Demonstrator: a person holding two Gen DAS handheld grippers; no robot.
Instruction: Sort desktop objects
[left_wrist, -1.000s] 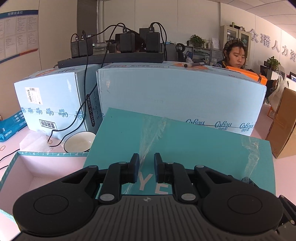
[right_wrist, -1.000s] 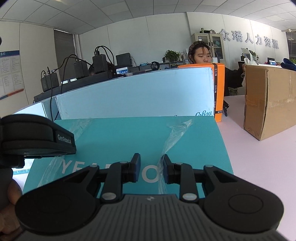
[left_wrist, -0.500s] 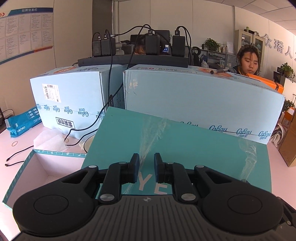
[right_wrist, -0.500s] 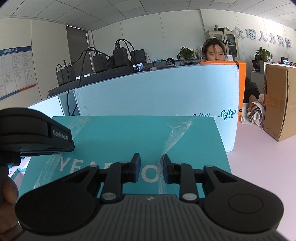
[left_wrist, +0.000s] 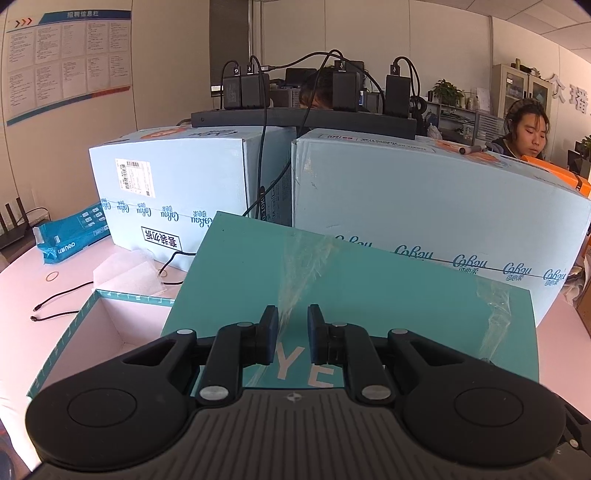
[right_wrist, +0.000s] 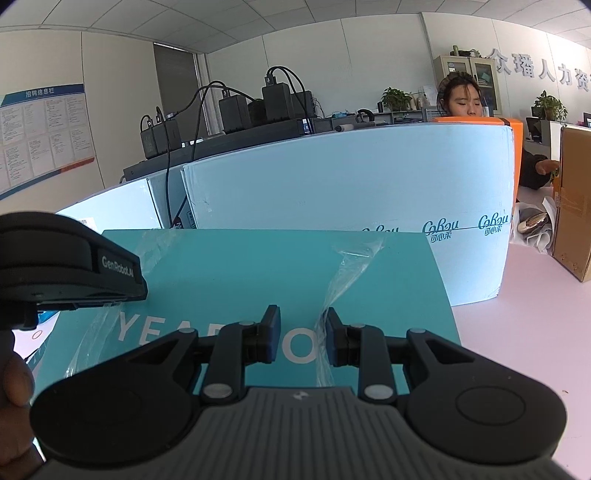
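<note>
A flat teal box lid (left_wrist: 369, 291) with white letters and loose clear tape fills the middle of both wrist views; it also shows in the right wrist view (right_wrist: 258, 273). My left gripper (left_wrist: 292, 325) and my right gripper (right_wrist: 302, 330) each grip the lid's near edge, jaws narrowly apart around it, and hold it level above the table. The open teal box base (left_wrist: 92, 332) with a pale inside sits below and left of the lid. The left gripper's body (right_wrist: 66, 266) shows at the left of the right wrist view.
Two large pale blue cartons (left_wrist: 424, 199) stand right behind the lid, with a black power strip and chargers (left_wrist: 303, 118) on top. A brown carton (right_wrist: 572, 206) stands right. A blue packet (left_wrist: 70, 236), foam sheet and cables lie left on the pink table (right_wrist: 524, 332).
Both grippers have carried the lid leftward and a bit up. The white bowl beside the box base has gone out of view behind the lid. The grips have not changed.
</note>
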